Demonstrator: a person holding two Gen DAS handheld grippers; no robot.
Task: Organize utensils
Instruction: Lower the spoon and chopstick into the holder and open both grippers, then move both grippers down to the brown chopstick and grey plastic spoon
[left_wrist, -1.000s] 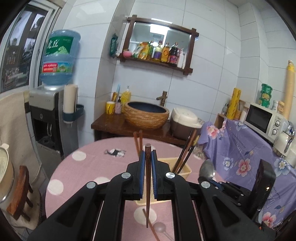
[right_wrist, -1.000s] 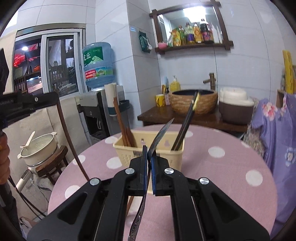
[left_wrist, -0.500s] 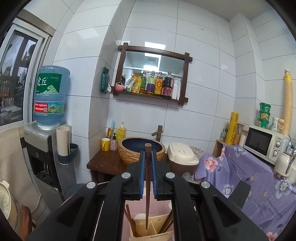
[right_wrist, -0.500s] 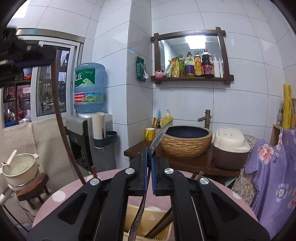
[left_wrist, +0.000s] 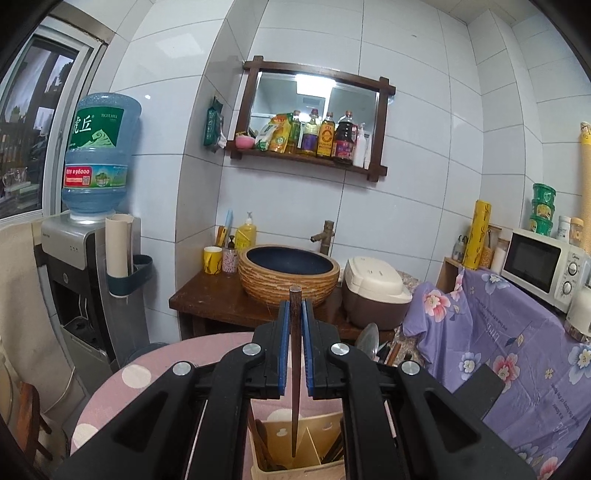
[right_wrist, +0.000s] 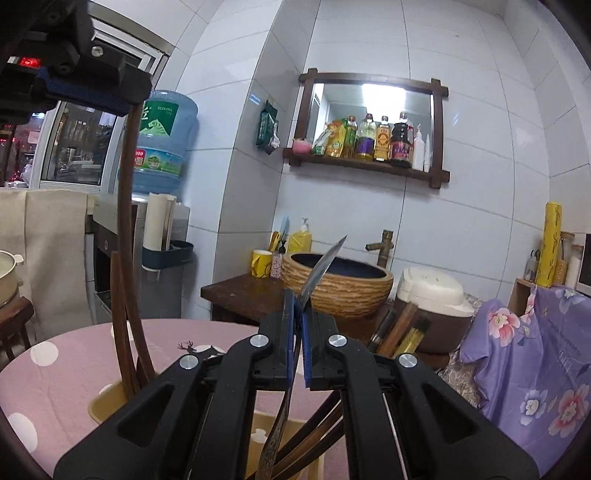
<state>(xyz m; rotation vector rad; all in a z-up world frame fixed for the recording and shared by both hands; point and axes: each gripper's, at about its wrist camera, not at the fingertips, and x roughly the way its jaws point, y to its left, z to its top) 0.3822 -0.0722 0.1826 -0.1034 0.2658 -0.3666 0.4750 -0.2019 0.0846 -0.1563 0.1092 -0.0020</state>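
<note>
chopstick alignment decided the drop — the left gripper (left_wrist: 294, 354) pinched a dark wooden chopstick (left_wrist: 294, 373) upright, its tip just below the fingers, over the cream plastic divided holder (left_wrist: 303, 441). the right gripper (right_wrist: 298, 350) clamped a patterned metal knife (right_wrist: 317, 271), handle angled down toward that holder.

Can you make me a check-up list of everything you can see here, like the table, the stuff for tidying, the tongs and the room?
Surface: round pink table with white dots.
Job's things: beige utensil holder with dividers, already holding dark chopsticks and other utensils; brown chopstick upright over the holder; metal knife tilted above it.
Clutter: small dark deer-shaped mark on the cloth.
Grippers: left tongs shut on the brown chopstick; right tongs shut on the metal knife.
Cables: nothing seen.
Surroundings: water dispenser, woven basin, rice cooker, microwave, bottle shelf, purple flowered cloth.
</note>
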